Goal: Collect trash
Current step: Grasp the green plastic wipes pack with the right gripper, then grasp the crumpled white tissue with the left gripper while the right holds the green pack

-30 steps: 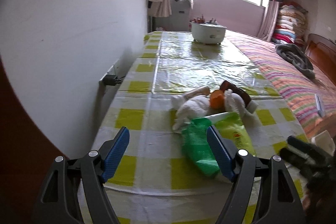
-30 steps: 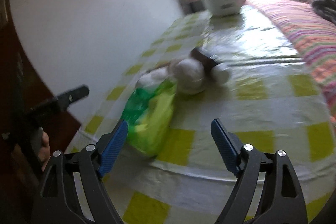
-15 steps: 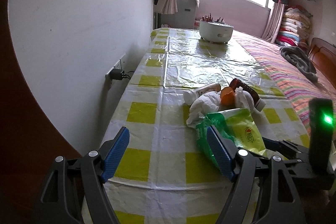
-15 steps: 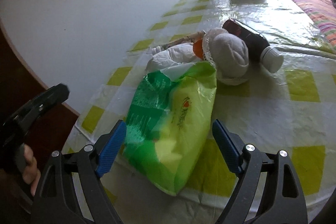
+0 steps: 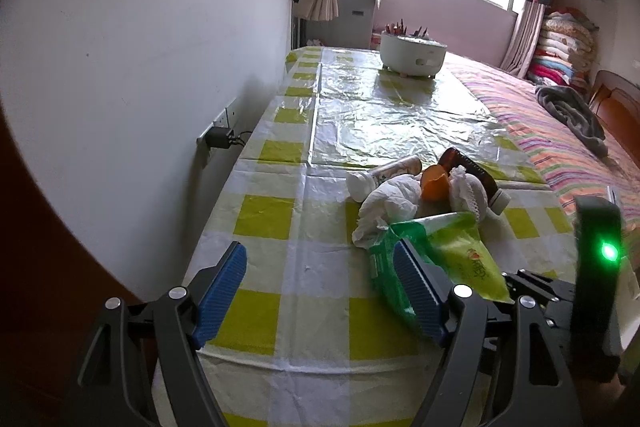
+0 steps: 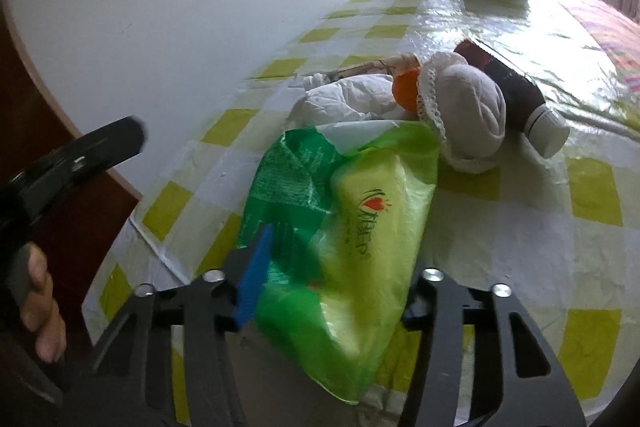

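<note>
A green and yellow plastic bag lies at the near end of the checked table. My right gripper is around it and its jaws are closing. The left blue pad digs into the bag's side, while the bag hides the right pad. Behind the bag lie a crumpled white tissue, an orange peel, a balled white cloth with lace trim and a brown bottle. My left gripper hangs open over the table's near edge, left of the bag, with nothing between its pads.
A small white bottle lies beside the tissue. A white pot stands at the table's far end. The wall with a plugged socket runs along the left and a striped bed along the right. A hand holds the left gripper's handle.
My right gripper came forward and down to the green bag, and its wide jaws closed in on the bag's sides. The left gripper stayed nearly still and open.
</note>
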`<state>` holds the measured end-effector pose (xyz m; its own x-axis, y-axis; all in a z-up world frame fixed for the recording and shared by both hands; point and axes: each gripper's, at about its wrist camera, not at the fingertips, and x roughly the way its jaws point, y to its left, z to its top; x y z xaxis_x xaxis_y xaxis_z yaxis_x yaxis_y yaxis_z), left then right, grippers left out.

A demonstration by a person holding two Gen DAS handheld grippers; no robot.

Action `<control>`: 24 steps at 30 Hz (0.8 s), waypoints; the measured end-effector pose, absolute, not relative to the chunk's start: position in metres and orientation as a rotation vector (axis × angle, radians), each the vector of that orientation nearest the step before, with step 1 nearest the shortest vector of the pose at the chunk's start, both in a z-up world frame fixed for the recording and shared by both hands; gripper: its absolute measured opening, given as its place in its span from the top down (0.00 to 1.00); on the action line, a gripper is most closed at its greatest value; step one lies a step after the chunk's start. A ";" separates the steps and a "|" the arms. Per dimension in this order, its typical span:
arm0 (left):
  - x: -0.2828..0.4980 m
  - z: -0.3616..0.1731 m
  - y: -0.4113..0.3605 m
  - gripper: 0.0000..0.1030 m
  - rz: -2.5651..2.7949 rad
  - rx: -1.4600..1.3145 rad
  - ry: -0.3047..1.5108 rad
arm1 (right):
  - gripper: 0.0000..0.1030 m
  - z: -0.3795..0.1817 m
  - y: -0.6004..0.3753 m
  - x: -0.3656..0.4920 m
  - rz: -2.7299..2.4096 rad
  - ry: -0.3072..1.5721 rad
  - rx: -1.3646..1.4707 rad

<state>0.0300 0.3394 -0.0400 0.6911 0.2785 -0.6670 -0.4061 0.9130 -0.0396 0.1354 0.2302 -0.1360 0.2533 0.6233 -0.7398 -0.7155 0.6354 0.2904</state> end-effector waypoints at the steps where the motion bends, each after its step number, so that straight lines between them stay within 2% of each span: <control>1: 0.035 -0.041 0.340 0.28 0.389 -0.185 0.719 | 0.65 -0.134 0.228 0.135 0.919 0.937 -0.115; 6: 0.053 -0.045 0.342 0.28 0.390 -0.184 0.741 | 0.72 -0.129 0.207 0.139 0.934 0.931 -0.070; 15: 0.102 -0.060 0.339 0.28 0.301 -0.157 0.815 | 0.73 -0.112 0.133 0.167 0.887 0.924 0.137; 24: 0.150 -0.079 0.340 0.29 0.260 -0.187 0.878 | 0.73 -0.102 0.098 0.178 0.882 0.906 0.219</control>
<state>0.1498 0.3398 -0.0787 0.6105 0.1476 -0.7782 -0.3000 0.9524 -0.0547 0.1776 0.0979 -0.1021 0.3046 0.7456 -0.5927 -0.5731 0.6405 0.5112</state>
